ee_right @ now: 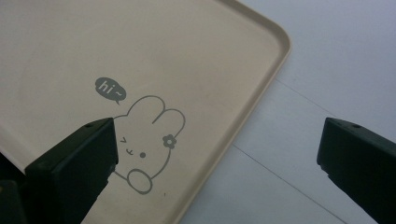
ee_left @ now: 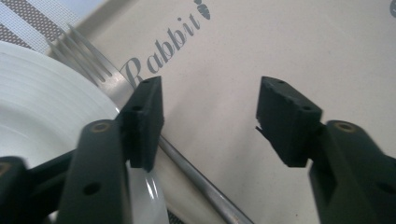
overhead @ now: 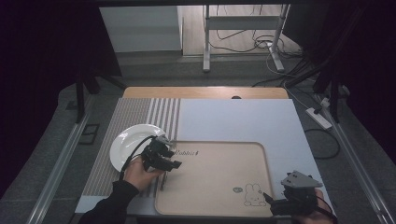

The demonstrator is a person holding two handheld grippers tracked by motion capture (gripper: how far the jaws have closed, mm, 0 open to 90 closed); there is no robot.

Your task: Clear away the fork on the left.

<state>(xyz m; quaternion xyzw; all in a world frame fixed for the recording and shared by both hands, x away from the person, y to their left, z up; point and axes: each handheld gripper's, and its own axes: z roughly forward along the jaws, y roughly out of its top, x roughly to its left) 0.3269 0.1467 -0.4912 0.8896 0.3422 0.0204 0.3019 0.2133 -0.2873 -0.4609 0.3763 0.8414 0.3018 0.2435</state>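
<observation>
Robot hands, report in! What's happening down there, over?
Left gripper open, low over the fork at the plate's edge. Right gripper open, hovering at the rabbit tray's corner. Nothing held, nothing blocking.

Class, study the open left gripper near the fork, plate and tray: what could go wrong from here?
1. The fork lies along the tray edge beside the plate; the open left gripper has one jaw over it, so closing may miss or nudge it.
2. That jaw sits close to the plate rim and might knock it.
</observation>
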